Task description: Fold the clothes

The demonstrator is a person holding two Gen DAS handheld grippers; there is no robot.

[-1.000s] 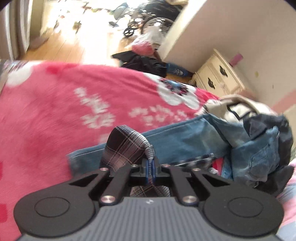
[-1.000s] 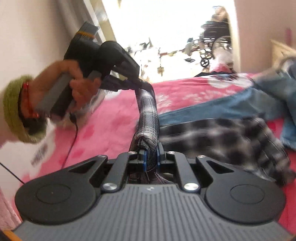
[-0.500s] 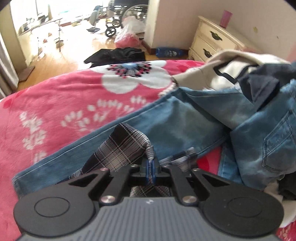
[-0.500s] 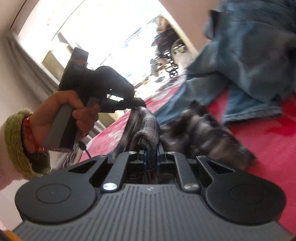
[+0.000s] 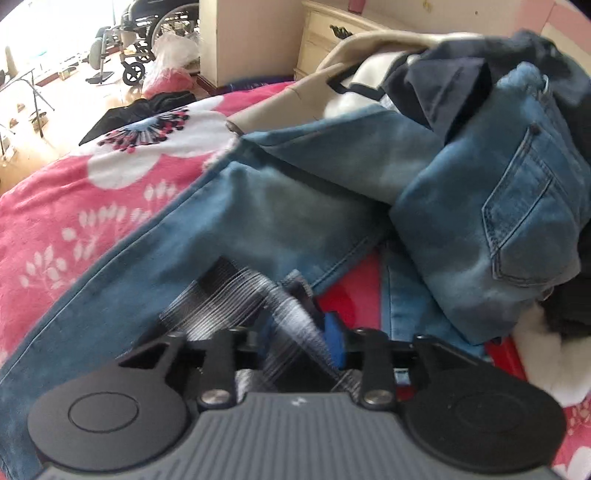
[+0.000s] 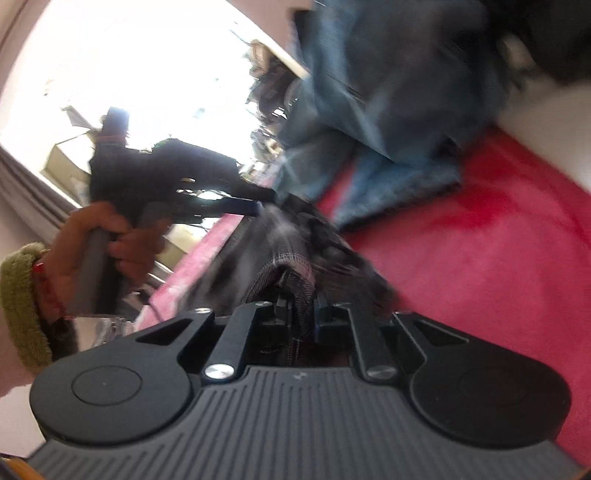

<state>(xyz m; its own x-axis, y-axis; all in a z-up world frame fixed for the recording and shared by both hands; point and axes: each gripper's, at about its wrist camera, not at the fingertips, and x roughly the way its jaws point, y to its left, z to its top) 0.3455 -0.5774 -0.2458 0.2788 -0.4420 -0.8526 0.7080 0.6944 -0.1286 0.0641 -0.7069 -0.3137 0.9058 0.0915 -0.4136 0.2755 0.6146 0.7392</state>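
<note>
On the bed, over a pink fleece blanket (image 5: 74,206) printed with white flowers, a dark plaid garment (image 5: 236,295) is being laid down across a pair of blue jeans (image 5: 280,206). The left tool (image 5: 295,328) is opening: its blue pads stand apart with the checked fabric still lying loosely between them, streaked by motion blur. The right tool (image 6: 299,306) is also opening, and a stitched hem of the same garment (image 6: 284,269) sits between its pads; whether they still press on it is hard to tell through the blur, though a gap shows on either side. In the right wrist view a hand (image 6: 99,243) in a green knitted cuff grips the handle of the left tool.

The plaid piece looks like thin woven cloth: light, limp, quick to slump or bunch once released, with nothing stiff about it. Its doubled, stitched edges are probably the firmest places to pinch, and two corners of one edge would likely give the cleanest fold. The jeans beneath are heavier denim with seams and a back pocket (image 5: 524,206), so they should stay put while the lighter cloth slides over them. To the right rises a heap of other clothes (image 5: 461,74): more denim, a beige piece with dark trim, something navy. Beyond the bed stand a cream dresser (image 5: 332,40) and a wheelchair (image 5: 147,33).
</note>
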